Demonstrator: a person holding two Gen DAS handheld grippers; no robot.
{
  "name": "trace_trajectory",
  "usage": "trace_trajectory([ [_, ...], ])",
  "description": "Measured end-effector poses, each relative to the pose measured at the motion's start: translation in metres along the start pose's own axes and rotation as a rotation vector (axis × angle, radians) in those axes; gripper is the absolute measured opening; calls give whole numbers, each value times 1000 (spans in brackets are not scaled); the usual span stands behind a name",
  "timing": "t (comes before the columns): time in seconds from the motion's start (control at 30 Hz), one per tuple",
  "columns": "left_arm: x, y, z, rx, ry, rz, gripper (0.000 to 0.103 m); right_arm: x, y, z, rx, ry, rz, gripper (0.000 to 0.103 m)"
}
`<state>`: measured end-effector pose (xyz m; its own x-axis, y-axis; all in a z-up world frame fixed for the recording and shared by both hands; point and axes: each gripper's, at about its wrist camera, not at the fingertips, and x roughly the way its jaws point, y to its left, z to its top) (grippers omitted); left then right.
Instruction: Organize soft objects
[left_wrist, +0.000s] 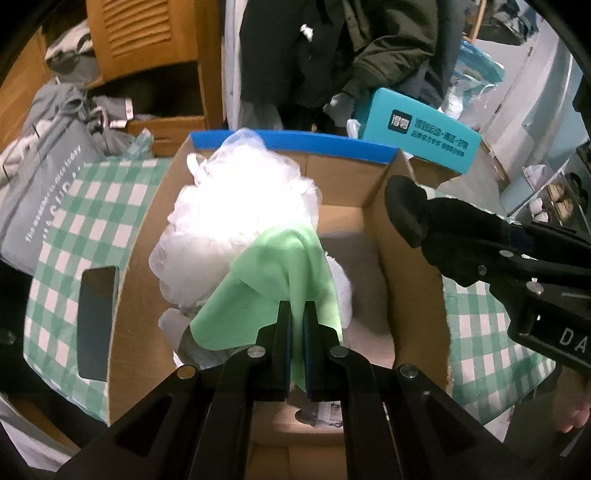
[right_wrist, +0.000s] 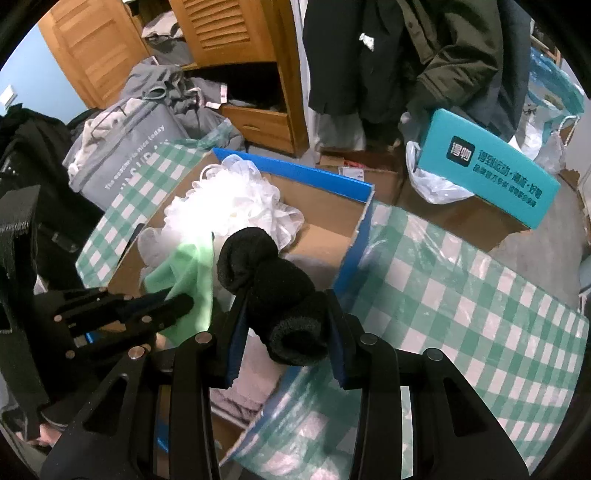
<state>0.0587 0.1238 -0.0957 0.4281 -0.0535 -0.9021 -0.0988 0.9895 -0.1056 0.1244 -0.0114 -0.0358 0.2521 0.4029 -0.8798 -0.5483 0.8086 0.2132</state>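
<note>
My left gripper (left_wrist: 297, 314) is shut on a light green cloth (left_wrist: 273, 280) and holds it over an open cardboard box (left_wrist: 347, 173) with a blue rim. A white mesh bath pouf (left_wrist: 236, 210) lies in the box under the cloth. My right gripper (right_wrist: 286, 306) is shut on a rolled black sock (right_wrist: 273, 284) above the box's right wall (right_wrist: 354, 243). The sock also shows at the right in the left wrist view (left_wrist: 410, 206). The left gripper (right_wrist: 177, 301) with the green cloth (right_wrist: 188, 273) shows at the left in the right wrist view.
The box stands on a green and white checked cloth (right_wrist: 461, 295). A dark phone (left_wrist: 96, 321) lies left of the box. A grey bag (left_wrist: 40, 192) with clothes, a wooden cabinet (right_wrist: 240, 48), hanging coats (right_wrist: 399, 55) and a teal box (right_wrist: 487, 166) stand behind.
</note>
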Motion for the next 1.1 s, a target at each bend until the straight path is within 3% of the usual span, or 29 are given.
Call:
trace_trajectory([
  [0.23,9,7,-3,-29,26,0,6,17,7,8,-9,9,-7,41],
  [0.33,10,11,-3,-46,33,0,15,21,6,12,-2,-3,-22,49],
  [0.5,4,16,-6,-54,19,14,34,18,2,14,17,-19,-16,51],
  [0.73,-14,13,-5,-43,-17,19,50,-5,-3,8,19,-51,-34,64],
  [0.97,-41,-1,-8,28,-81,50,74,-40,-6,-2,17,-100,-80,72],
  [1.1,-57,-10,-11,74,-108,72,81,-60,-5,-6,14,-136,-100,75],
])
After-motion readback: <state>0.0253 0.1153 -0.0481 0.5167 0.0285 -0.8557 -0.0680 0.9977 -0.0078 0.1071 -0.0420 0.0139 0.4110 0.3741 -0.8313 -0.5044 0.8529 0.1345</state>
